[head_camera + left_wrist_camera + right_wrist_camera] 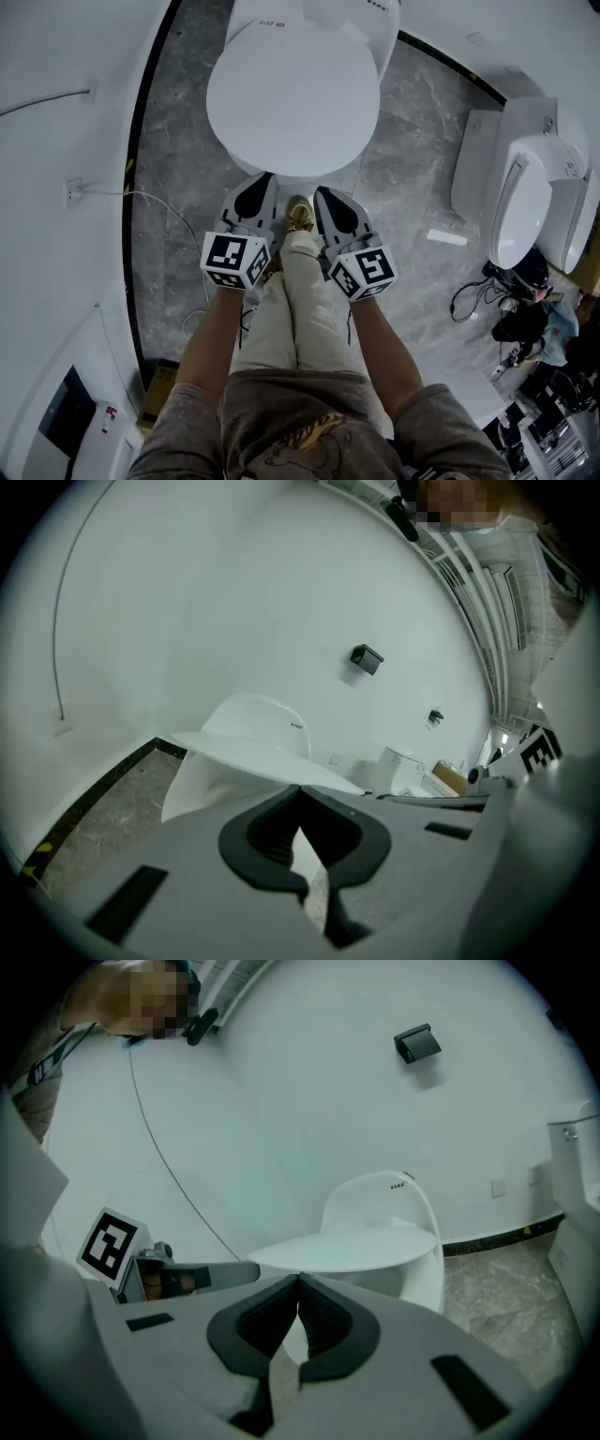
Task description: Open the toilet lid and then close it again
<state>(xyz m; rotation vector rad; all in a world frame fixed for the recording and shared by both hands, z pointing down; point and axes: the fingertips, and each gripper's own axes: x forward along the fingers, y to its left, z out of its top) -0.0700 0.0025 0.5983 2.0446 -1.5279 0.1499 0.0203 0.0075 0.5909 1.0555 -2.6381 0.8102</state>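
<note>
Forearms (211, 337) extended, left gripper (265, 178) beside right gripper (322, 191) (fingers together, empty), tips near the shut toilet lid (292, 98).

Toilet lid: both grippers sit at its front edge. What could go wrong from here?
1. The fingers of the left gripper and the right gripper are closed on nothing. The smooth white oval toilet lid could therefore only be nudged up, not gripped. Once raised, it may slip off and slam down.
2. A thin white cable trails over the grey marble floor close to the person's legs. A step could snag it.
</note>
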